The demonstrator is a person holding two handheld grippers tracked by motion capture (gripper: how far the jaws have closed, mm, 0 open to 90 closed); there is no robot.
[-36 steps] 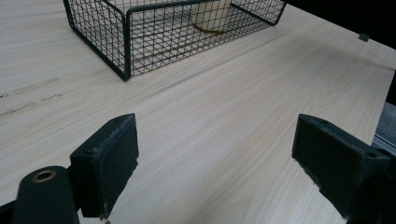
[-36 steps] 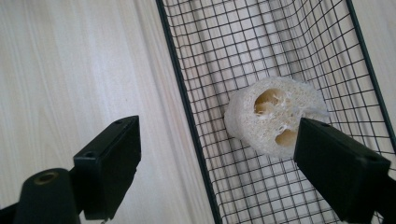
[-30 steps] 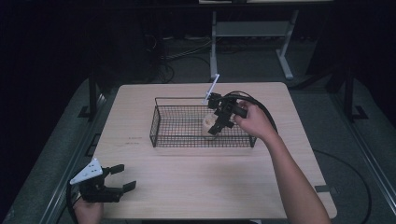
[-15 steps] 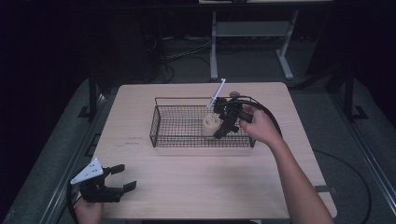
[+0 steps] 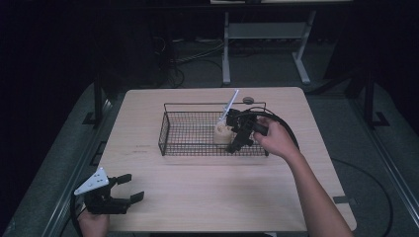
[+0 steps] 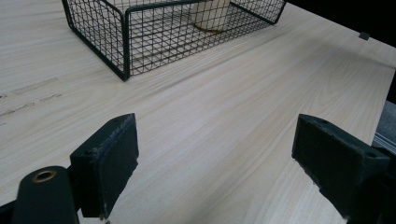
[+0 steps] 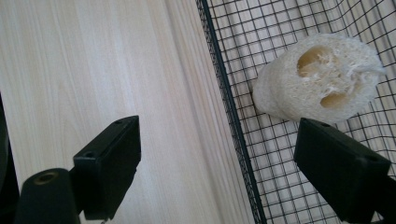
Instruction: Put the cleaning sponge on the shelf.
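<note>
A black wire basket (image 5: pixel 188 143) stands on the middle of the wooden table (image 5: pixel 207 197). Inside it, near its right end, a pale loofah piece (image 5: pixel 222 133) sits on the mesh floor. My right gripper (image 5: pixel 233 132) hovers open just right of the loofah, over the basket's right end. In the right gripper view its jaws (image 7: pixel 217 158) straddle the basket's wire wall (image 7: pixel 224 93), with the loofah (image 7: pixel 317 77) ahead of the right jaw and untouched. My left gripper (image 5: pixel 132 187) rests open at the table's front left; in its own view the jaws (image 6: pixel 215 154) hold nothing and face the basket (image 6: pixel 126 42).
A small round dark disc (image 5: pixel 248 100) lies on the table behind the basket. The right gripper's black cable (image 5: pixel 291 136) loops beside the hand. A metal stand (image 5: pixel 267 34) is on the floor beyond the table. Bare wood stretches in front of the basket.
My right gripper has shifted slightly toward the basket's near right side, beside the loofah. The left gripper has not moved.
</note>
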